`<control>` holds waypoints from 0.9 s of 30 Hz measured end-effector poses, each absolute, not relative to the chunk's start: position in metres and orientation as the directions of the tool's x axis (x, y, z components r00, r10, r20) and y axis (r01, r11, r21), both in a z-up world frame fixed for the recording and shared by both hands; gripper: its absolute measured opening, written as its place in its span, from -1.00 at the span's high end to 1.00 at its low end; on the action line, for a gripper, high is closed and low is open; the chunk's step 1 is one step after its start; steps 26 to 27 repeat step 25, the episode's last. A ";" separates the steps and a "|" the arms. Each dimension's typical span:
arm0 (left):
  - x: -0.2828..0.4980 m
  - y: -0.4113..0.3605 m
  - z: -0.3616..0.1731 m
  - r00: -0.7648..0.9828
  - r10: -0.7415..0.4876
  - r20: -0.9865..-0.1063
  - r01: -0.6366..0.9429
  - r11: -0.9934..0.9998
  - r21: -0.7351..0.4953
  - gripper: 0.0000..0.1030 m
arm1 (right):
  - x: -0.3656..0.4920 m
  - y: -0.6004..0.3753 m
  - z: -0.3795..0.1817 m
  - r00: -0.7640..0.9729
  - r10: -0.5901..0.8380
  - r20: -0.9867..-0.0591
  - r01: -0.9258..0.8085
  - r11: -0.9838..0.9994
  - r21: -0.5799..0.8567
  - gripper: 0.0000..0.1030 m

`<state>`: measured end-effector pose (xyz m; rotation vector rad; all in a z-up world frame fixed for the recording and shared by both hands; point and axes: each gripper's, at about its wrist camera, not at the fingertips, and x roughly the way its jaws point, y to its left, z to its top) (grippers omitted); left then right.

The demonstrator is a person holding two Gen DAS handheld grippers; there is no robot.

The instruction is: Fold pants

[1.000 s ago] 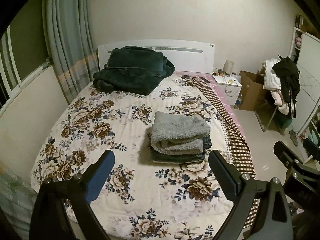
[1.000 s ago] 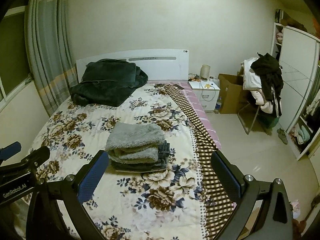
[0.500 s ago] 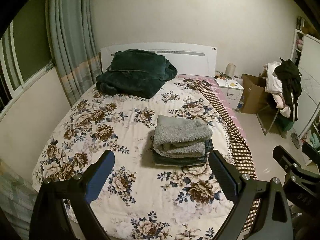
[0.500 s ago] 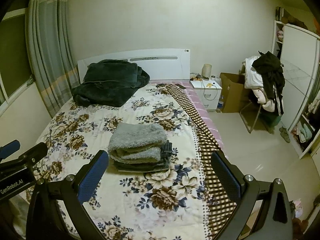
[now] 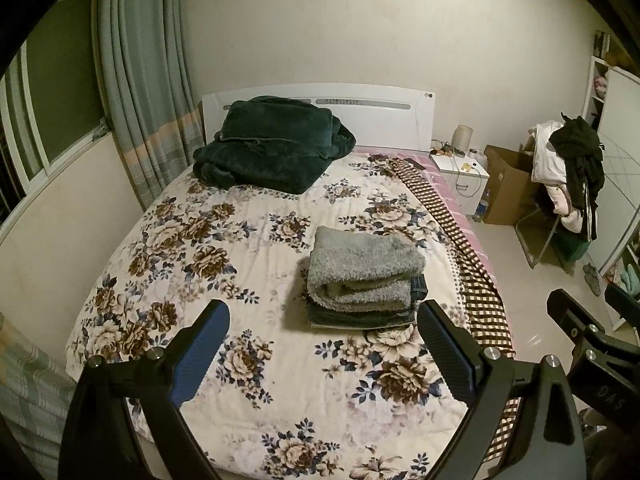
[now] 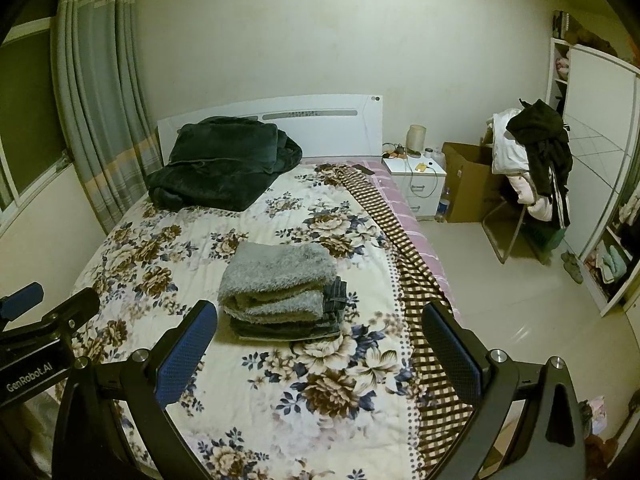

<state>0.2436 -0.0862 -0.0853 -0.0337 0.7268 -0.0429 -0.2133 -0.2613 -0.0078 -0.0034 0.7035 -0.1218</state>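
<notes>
Bedroom lighting is dim, and a bed with a floral quilt carries the work. Near the quilt's middle, toward the right edge, sits a stack: grey fleece pants folded on top, dark denim beneath, its edge protruding on the right. Both sets of tongs are held above the foot of the bed, clear of the stack: left tongs spread wide and empty, right tongs likewise spread and gripping nothing. Judged from this, the fold looks complete, though the dim fisheye view does not show whether the lower layers are square. Risks from here: a low pass of either tong tip over the fleece could snag the pile and drag the top fold open; a push from the left could slide the stack toward the checked border and off the bed; the thick fleece roll may relax and spring apart unaided. A green blanket at the headboard lies well apart.
</notes>
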 end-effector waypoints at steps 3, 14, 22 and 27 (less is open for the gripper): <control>0.244 -0.086 -0.085 0.748 -0.051 -0.662 0.029 0.999 -0.044 -0.86 | -0.214 -0.259 -0.011 0.755 -0.111 -0.646 0.108 0.993 -0.044 -1.00; 0.240 -0.083 -0.086 0.750 -0.045 -0.660 0.022 0.999 -0.044 -0.86 | -0.216 -0.258 -0.014 0.756 -0.103 -0.646 0.101 0.994 -0.040 -1.00; 0.238 -0.080 -0.086 0.755 -0.042 -0.654 0.019 0.999 -0.041 -0.86 | -0.217 -0.256 -0.017 0.753 -0.100 -0.651 0.099 0.994 -0.037 -1.00; 0.232 -0.076 -0.084 0.759 -0.038 -0.650 0.013 0.999 -0.044 -0.86 | -0.218 -0.256 -0.017 0.753 -0.101 -0.650 0.101 0.994 -0.038 -1.00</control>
